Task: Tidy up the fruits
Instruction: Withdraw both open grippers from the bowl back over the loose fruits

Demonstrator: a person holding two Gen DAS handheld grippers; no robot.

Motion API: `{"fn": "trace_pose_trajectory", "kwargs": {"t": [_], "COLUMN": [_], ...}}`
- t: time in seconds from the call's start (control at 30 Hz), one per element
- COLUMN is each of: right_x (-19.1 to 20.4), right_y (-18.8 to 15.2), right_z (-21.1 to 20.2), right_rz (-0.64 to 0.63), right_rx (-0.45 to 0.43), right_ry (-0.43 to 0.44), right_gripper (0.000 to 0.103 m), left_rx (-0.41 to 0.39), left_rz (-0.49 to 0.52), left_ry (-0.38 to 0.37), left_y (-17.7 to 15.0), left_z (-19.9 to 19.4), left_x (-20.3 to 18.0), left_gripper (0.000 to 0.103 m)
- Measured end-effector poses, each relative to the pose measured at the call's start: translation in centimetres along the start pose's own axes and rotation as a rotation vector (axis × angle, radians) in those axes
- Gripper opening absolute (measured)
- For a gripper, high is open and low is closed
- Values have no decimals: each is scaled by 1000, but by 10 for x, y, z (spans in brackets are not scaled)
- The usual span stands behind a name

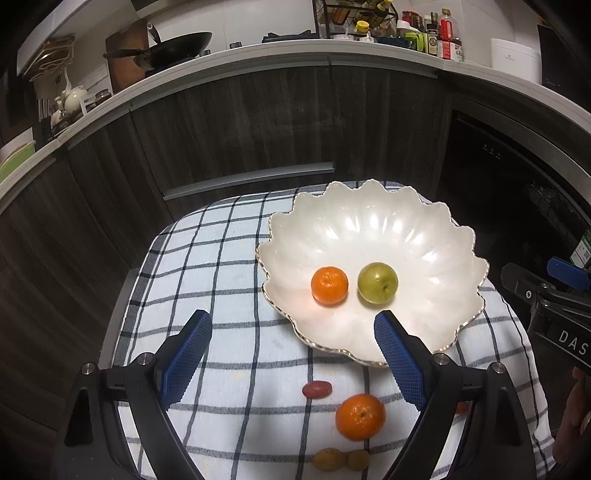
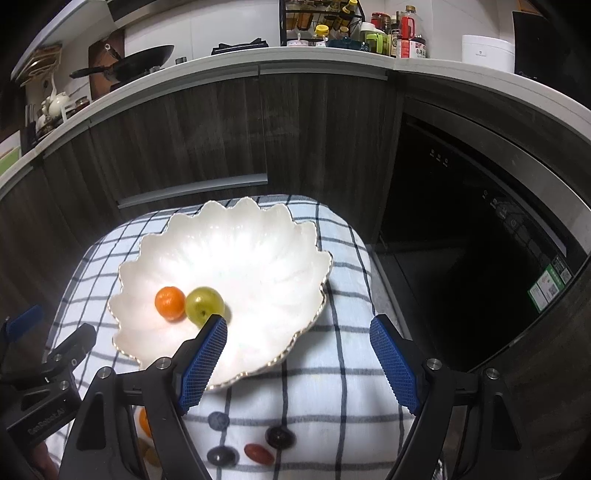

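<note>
A white scalloped bowl (image 1: 424, 236) (image 2: 258, 236) sits on a checked cloth and holds a small orange (image 1: 329, 285) (image 2: 170, 303) beside a green fruit (image 1: 377, 283) (image 2: 204, 305). On the cloth near me lie another orange (image 1: 360, 416), a red grape (image 1: 317, 389) and two small yellowish fruits (image 1: 330, 459). The right wrist view shows several dark grapes (image 2: 218, 421) and a red one (image 2: 259, 453). My left gripper (image 1: 293, 321) is open over the cloth at the bowl's near rim, empty. My right gripper (image 2: 299, 326) is open over the bowl's right near edge, empty.
The checked cloth (image 1: 207, 266) covers a small table standing in front of dark wood cabinets (image 1: 236, 125) and a black appliance (image 2: 480, 258). The counter above carries a wok (image 1: 177, 48) and bottles (image 1: 436, 35). Each gripper's body shows at the edge of the other's view.
</note>
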State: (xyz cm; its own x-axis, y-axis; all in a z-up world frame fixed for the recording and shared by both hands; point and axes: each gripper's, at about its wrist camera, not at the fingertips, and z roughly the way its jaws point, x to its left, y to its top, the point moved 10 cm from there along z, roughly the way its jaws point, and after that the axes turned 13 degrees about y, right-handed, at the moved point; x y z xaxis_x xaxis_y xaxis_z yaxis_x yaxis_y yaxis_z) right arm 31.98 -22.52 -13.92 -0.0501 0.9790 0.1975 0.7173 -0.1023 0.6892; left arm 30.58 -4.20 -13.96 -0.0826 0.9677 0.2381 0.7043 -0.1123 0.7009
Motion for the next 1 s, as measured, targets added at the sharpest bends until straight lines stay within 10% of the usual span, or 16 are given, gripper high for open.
{"fn": "trace_pose_trajectory", "kwargs": {"t": [1.0], "right_x": [3], "right_y": [-58], "right_z": [-1], "right_rz": [-30], "right_rx": [88], "right_ry": [23], "right_gripper": [81], "left_rx": [14], "left_rz": [61], "left_ry": [-55], "left_y": [-48], "left_z": [-9], "left_x": [-22], "left_gripper": [90]}}
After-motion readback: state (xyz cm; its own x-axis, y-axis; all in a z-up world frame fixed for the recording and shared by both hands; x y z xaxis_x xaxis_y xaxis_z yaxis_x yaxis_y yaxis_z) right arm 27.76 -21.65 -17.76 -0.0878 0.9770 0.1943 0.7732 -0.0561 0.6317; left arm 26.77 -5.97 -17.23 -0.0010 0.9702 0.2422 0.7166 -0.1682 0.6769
